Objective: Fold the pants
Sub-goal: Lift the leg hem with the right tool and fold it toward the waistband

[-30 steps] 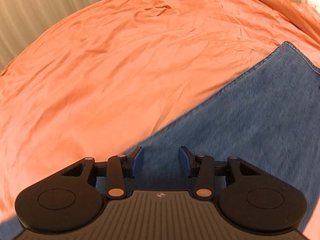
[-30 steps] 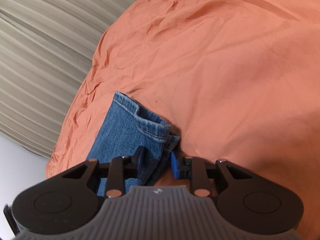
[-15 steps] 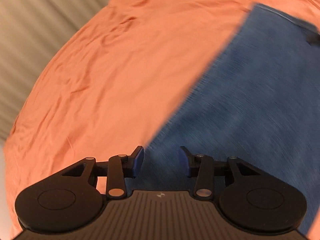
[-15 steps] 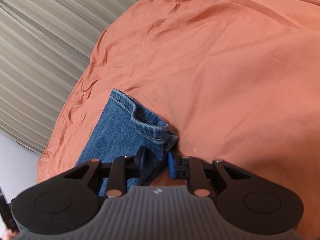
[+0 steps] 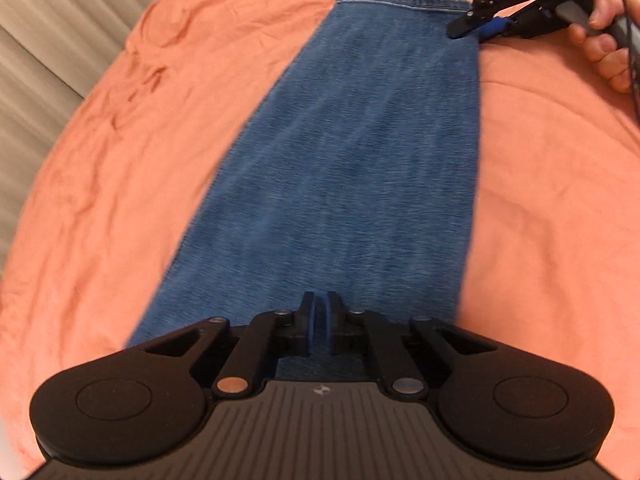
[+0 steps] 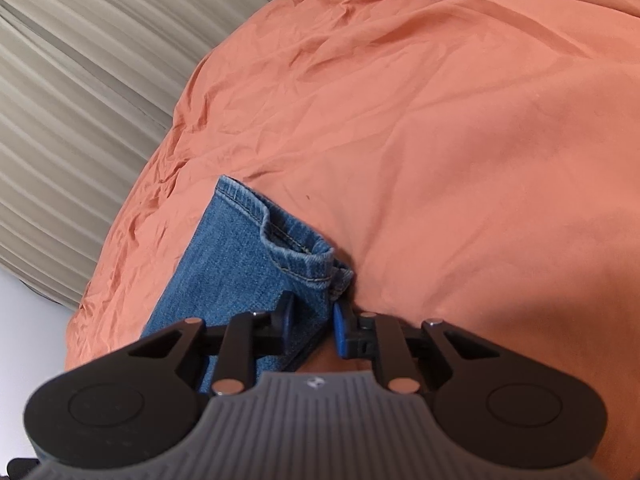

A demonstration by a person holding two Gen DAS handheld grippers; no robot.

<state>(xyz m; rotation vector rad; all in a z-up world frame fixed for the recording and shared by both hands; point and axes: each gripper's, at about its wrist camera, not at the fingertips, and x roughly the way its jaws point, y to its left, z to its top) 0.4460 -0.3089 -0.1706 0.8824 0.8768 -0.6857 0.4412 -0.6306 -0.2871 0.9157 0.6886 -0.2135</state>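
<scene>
I had the pants [image 5: 352, 152] lying flat on the bed [image 5: 120, 184], stretched as one long denim strip running straight ahead of my left claw [image 5: 319, 322] to the hem at the far end.

Left claw: the fingers stood nearly together, with only a thin slit between the blue pads. The near end of the denim ran under them. I could not tell whether any cloth sat in the slit.

Right claw [image 6: 311, 322]: the fingers were closed on the folded edge of the leg, just behind the hem corner. In the left view the right claw [image 5: 478, 30] sat at the far right corner of the strip, with the person's hand [image 5: 604, 36] behind it.

Handling, as I judged it:
- Denim is soft and limp. It will sag between two holds unless kept taut.
- It is fairly heavy for cloth and thick at the seams, so a hold on the stitched hem should slip less than one on plain weave.
- The leg was doubled at the hem; a hold must catch all layers, or the lower one will trail.
- The sheet under it was loose and wrinkled, and a low pinch could catch it.

Recommended hold: hem corners at the far end, and the matching edge near the left claw.
</scene>
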